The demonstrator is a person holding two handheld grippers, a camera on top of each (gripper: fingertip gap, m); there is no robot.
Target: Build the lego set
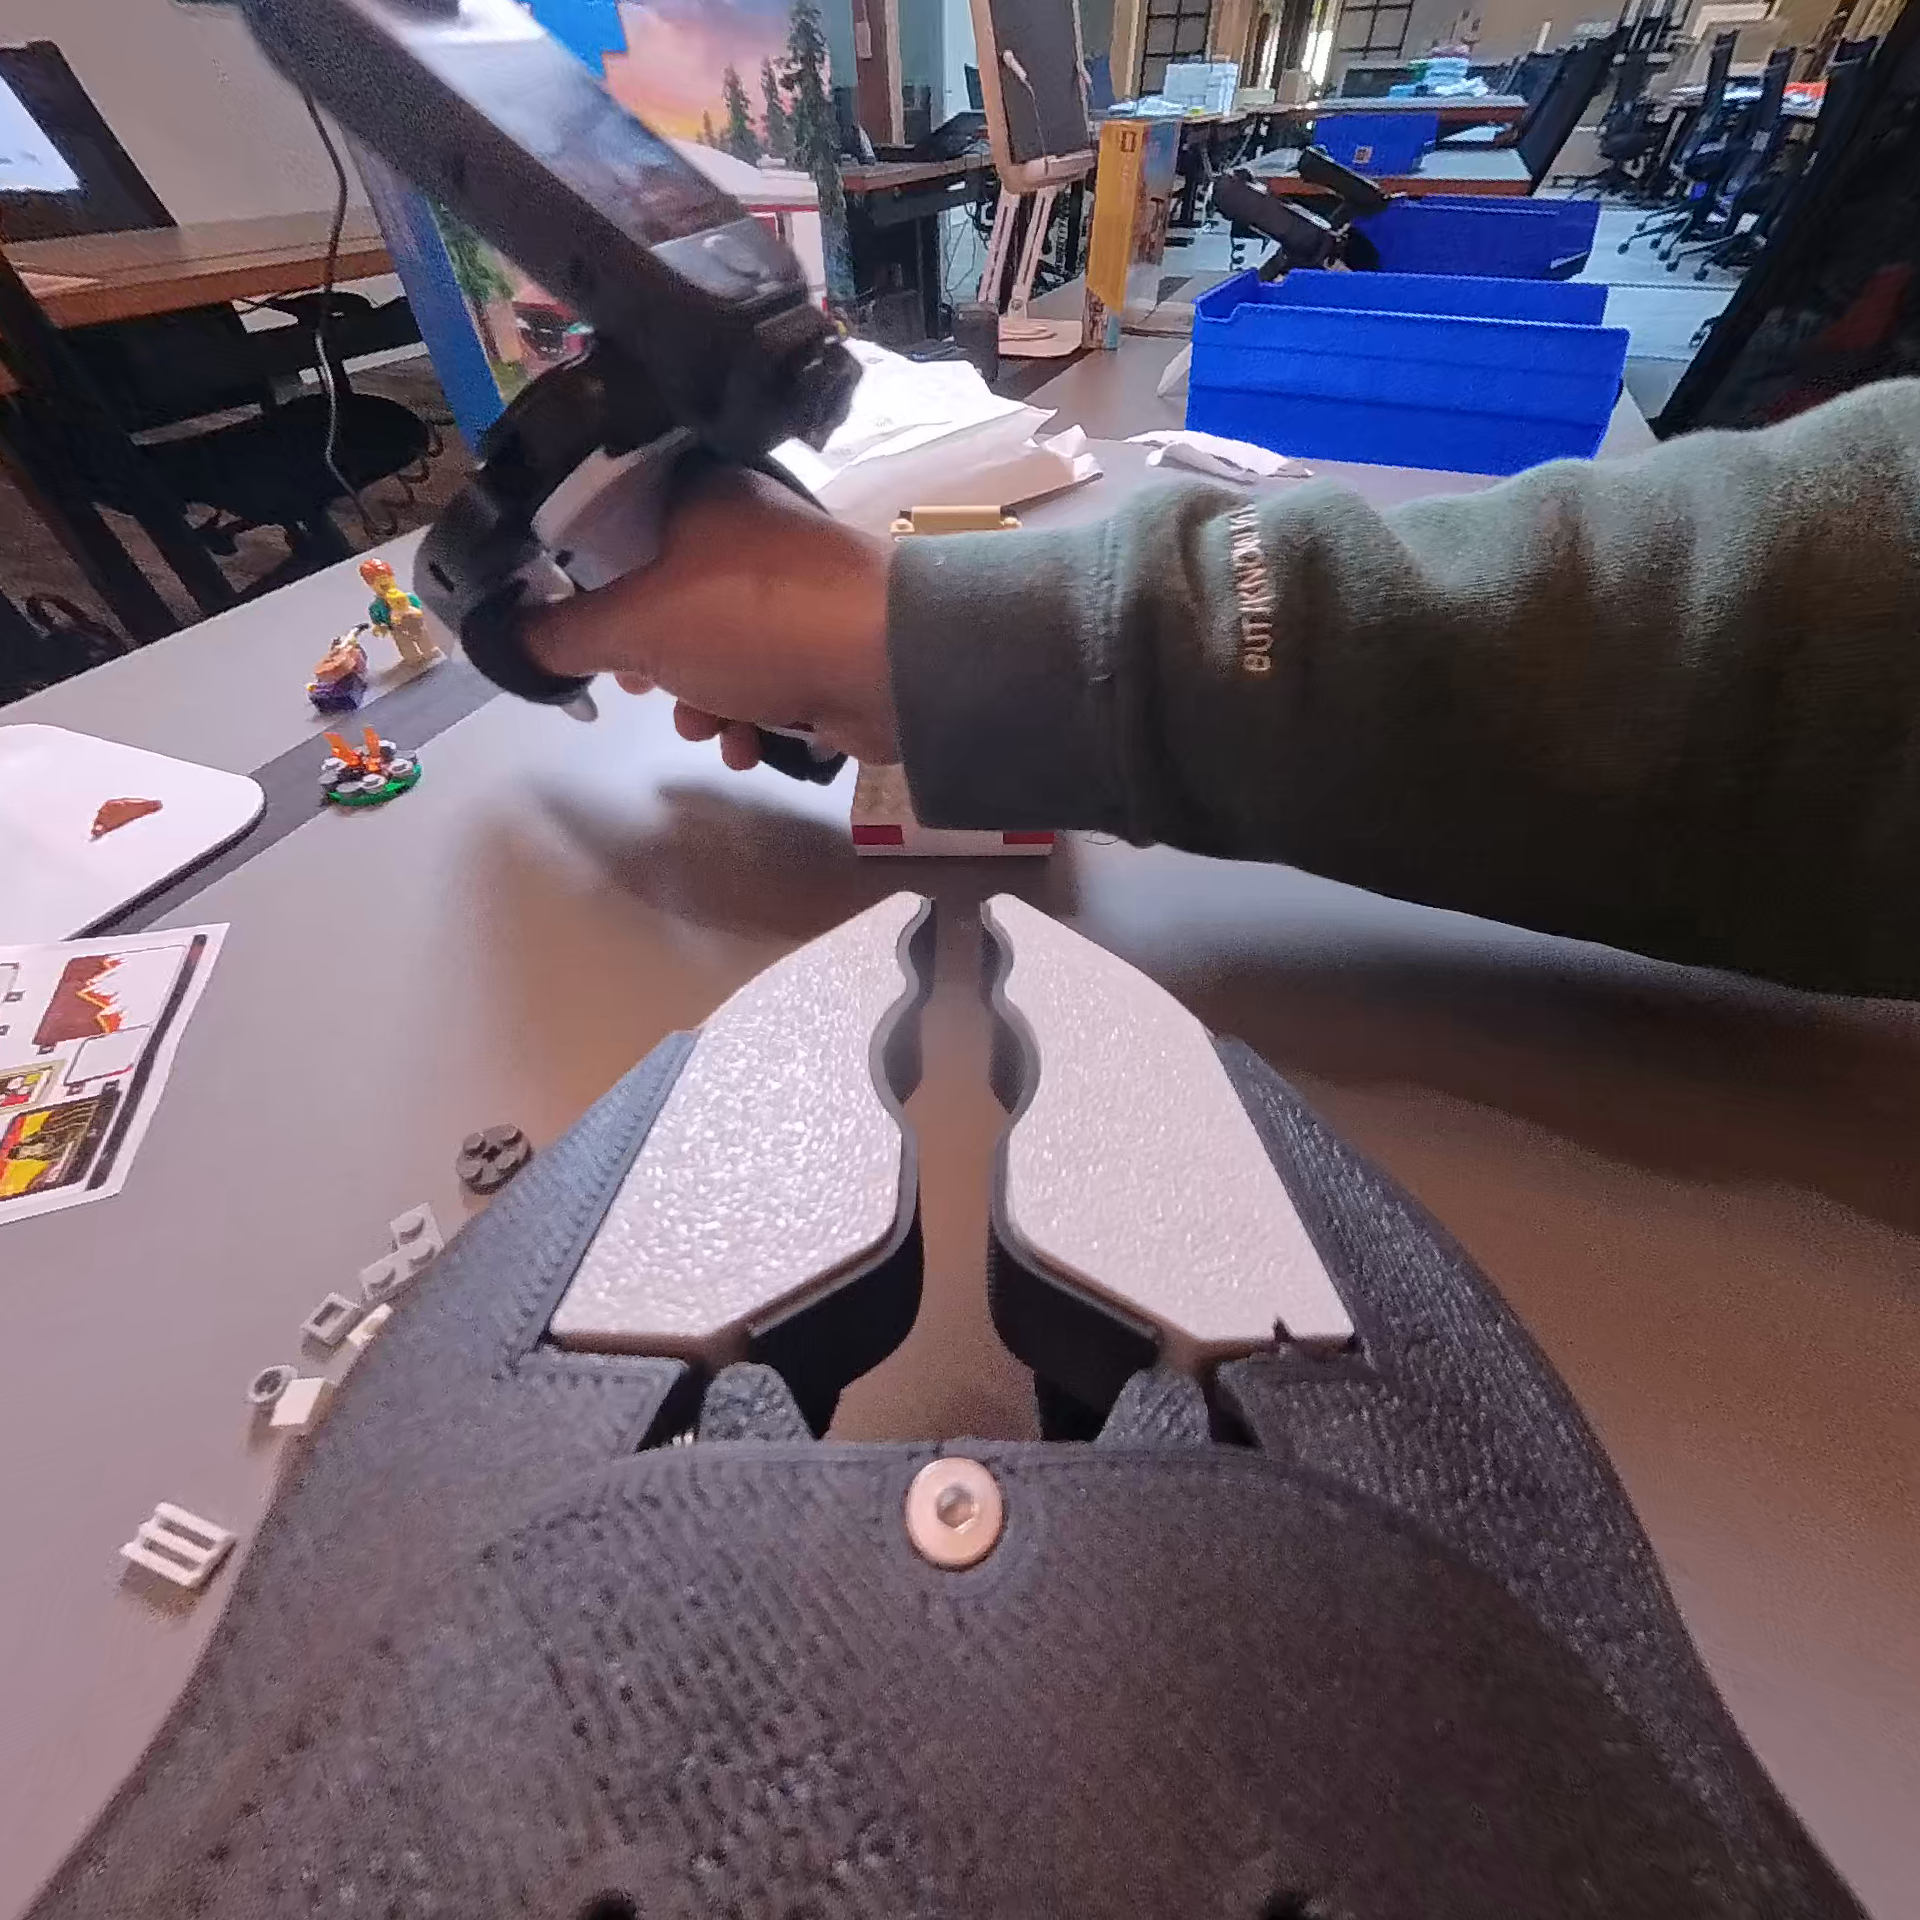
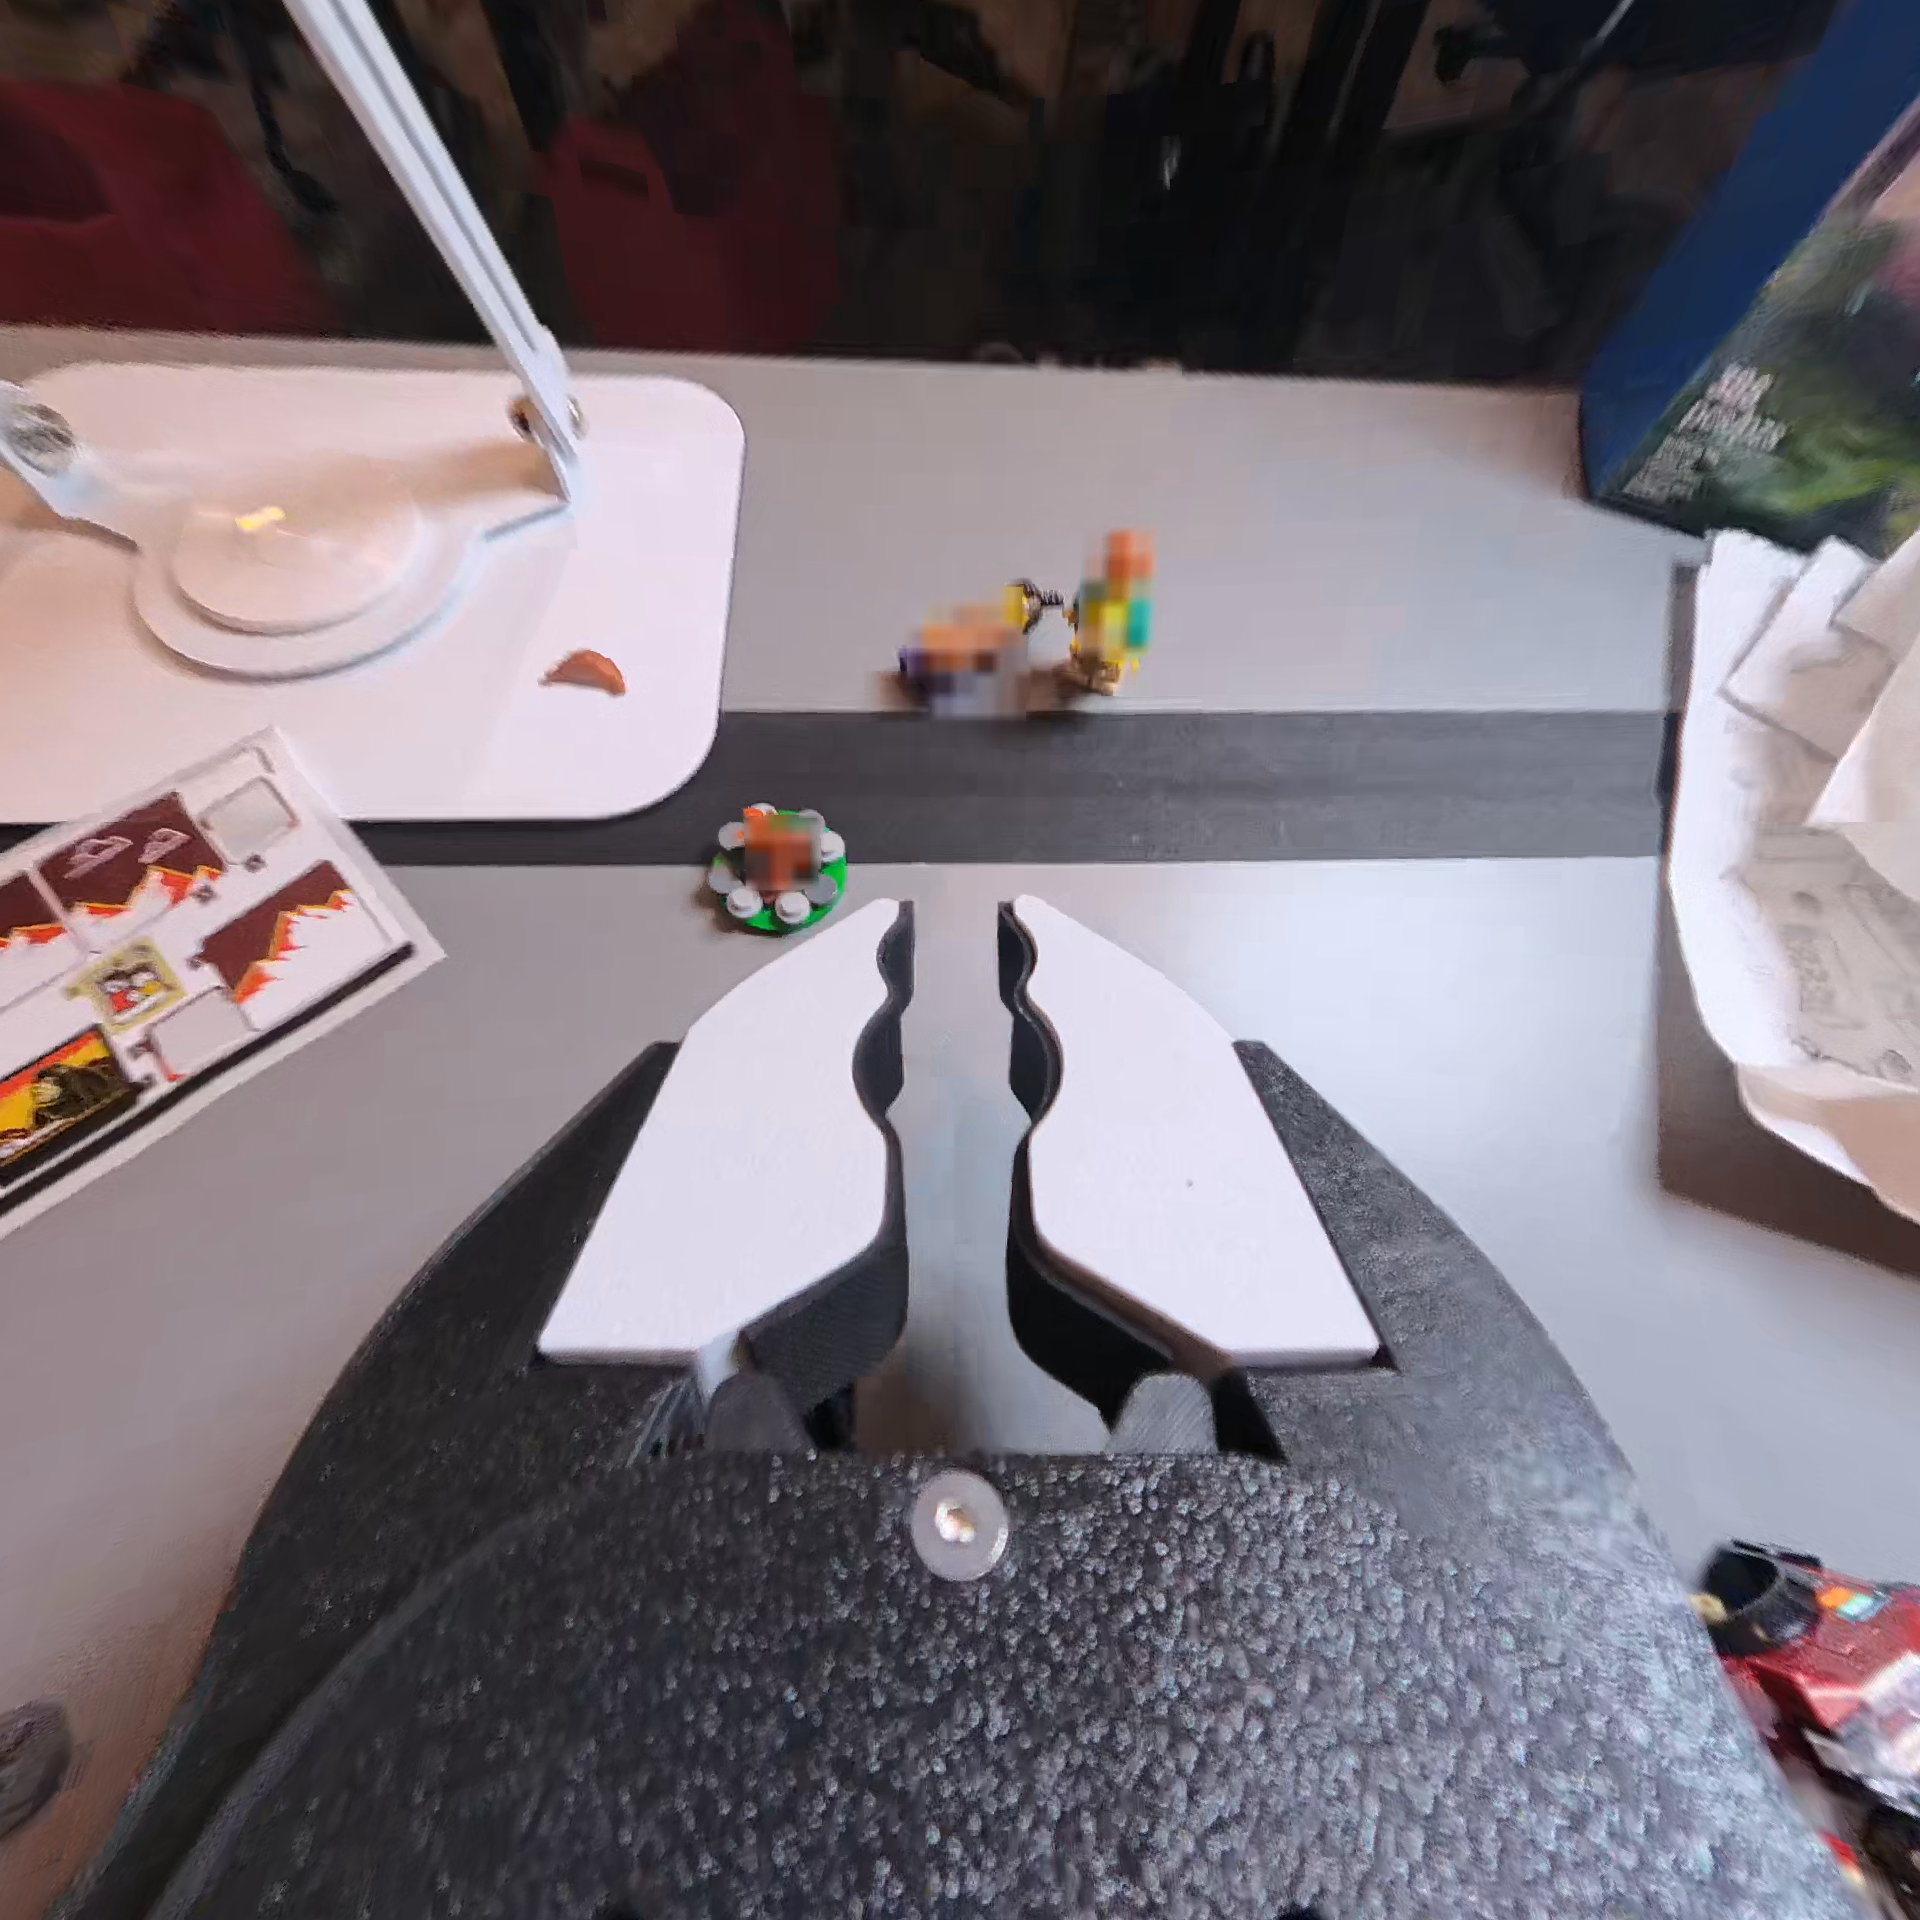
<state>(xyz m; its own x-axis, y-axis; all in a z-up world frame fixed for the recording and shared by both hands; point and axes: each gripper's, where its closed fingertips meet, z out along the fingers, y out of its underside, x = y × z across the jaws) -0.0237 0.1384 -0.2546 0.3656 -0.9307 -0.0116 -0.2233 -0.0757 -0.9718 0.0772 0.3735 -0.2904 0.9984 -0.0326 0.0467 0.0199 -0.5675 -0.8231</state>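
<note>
My left gripper [image 1: 954, 912] hovers low over the grey table [image 1: 582, 987], its jaws a narrow gap apart with nothing between them. Just beyond its tips stands a red-and-white lego build [image 1: 951, 836], partly hidden by a green-sleeved hand [image 1: 769, 623] that holds the other gripper above it. My right gripper [image 2: 956, 912] is open and empty, pointing down at the table close to a small campfire build [image 2: 779, 871]. A minifigure [image 2: 1112, 623] and a small purple build [image 2: 966, 670] stand farther on. Several loose grey pieces [image 1: 400, 1252] lie left of my left gripper.
A white lamp base [image 2: 436, 665] with a brown piece [image 2: 587, 670] on it and a sticker sheet [image 2: 177, 966] lie at the left. Crumpled paper [image 2: 1818, 831] and a lego box [image 2: 1787, 395] are at the right. A red vehicle build [image 2: 1829, 1683] is at bottom right. Blue bins [image 1: 1403, 353] stand far back. My hands' fingertips stand some 25 cm from each other.
</note>
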